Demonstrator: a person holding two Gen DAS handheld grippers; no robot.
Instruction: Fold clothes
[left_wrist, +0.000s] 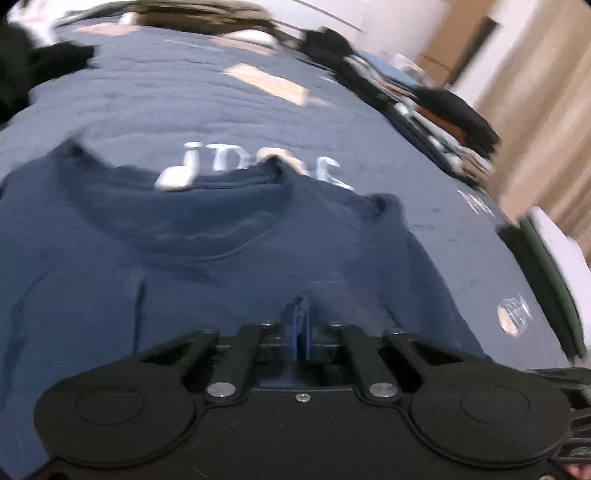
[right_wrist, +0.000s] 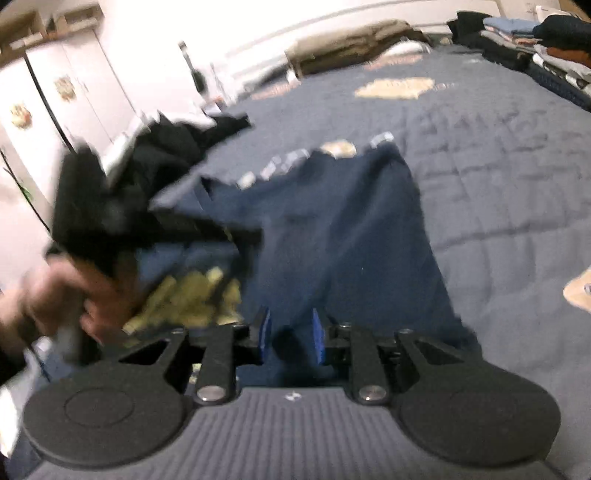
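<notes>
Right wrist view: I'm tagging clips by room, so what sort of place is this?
Probably a bedroom: a navy quilted bedspread covers a wide bed, beige pillows lie at its far end, and white cupboard doors stand alongside.

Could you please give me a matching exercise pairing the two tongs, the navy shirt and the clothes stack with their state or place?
Things:
1. left tongs
2. right tongs
3. navy shirt
4. stack of folded clothes

States or places:
A. along the far edge of the bed
B. fingers apart
C. spread on the blue quilt
D. fingers together

Pairs: 1-D, 2-B, 3-C, 4-A
</notes>
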